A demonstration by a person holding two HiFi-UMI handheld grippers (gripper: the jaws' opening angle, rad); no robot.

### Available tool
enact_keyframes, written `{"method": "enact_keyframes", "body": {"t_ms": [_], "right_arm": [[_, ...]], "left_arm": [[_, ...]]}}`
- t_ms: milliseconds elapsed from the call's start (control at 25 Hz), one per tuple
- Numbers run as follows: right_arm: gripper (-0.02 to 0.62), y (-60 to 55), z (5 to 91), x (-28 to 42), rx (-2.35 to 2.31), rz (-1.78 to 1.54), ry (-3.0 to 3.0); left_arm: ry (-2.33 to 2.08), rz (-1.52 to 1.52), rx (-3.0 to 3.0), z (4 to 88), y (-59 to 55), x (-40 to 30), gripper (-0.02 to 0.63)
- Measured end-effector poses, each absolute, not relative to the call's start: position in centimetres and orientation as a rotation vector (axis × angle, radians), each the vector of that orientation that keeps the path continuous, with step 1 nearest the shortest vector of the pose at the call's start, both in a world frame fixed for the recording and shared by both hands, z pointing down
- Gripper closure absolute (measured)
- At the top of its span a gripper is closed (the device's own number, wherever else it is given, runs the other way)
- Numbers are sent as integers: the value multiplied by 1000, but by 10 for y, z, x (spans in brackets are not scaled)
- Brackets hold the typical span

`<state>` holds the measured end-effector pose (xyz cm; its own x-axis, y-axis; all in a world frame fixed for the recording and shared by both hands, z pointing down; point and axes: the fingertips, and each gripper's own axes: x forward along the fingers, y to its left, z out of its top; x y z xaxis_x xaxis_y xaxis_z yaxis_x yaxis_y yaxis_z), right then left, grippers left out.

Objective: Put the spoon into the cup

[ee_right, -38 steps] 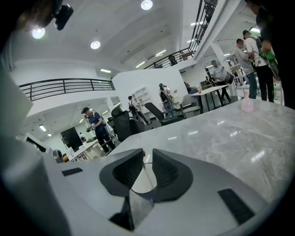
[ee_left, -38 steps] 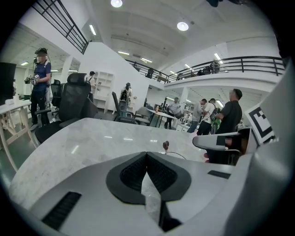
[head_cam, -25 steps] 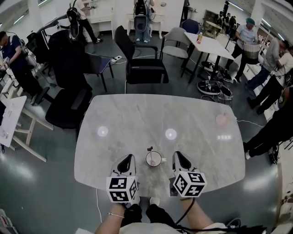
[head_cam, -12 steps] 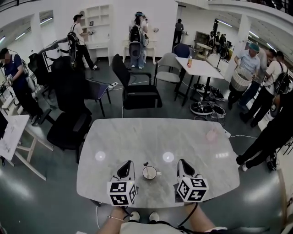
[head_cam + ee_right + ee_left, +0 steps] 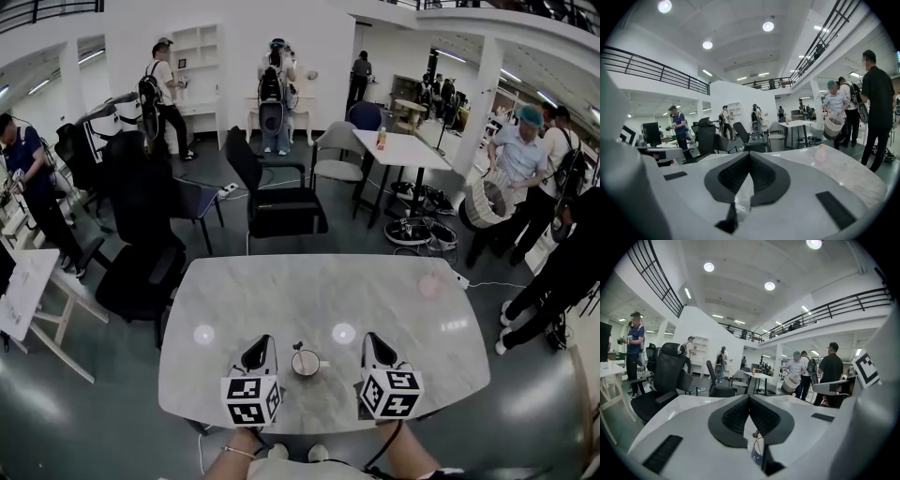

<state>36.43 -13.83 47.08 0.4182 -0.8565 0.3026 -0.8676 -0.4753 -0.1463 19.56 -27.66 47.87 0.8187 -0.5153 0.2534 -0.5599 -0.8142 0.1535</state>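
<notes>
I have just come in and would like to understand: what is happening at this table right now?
A person holds a tool in each hand at the near edge of the pale table. The cup stands between them, and the spoon is already in it, handle sticking up. The left tool and the right tool are both shut and hold nothing; neither touches the cup. The task looks done.

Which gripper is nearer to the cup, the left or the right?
Left, slightly. The left gripper sits just to the left of the cup, with a narrow gap between them. The right gripper sits to the cup's right, with a wider gap.
</notes>
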Motion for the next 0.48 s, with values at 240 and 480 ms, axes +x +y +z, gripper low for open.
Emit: {"method": "enact_keyframes", "body": {"t_ms": [240,480], "right_arm": [[565,-135,468,363,2614,527,-1587],[565,-129,472,359,2607,533,-1583]], "left_arm": [[-821,303,2786,480,-274,195,588],[-814,304,2777,485,-270,193,588]]}}
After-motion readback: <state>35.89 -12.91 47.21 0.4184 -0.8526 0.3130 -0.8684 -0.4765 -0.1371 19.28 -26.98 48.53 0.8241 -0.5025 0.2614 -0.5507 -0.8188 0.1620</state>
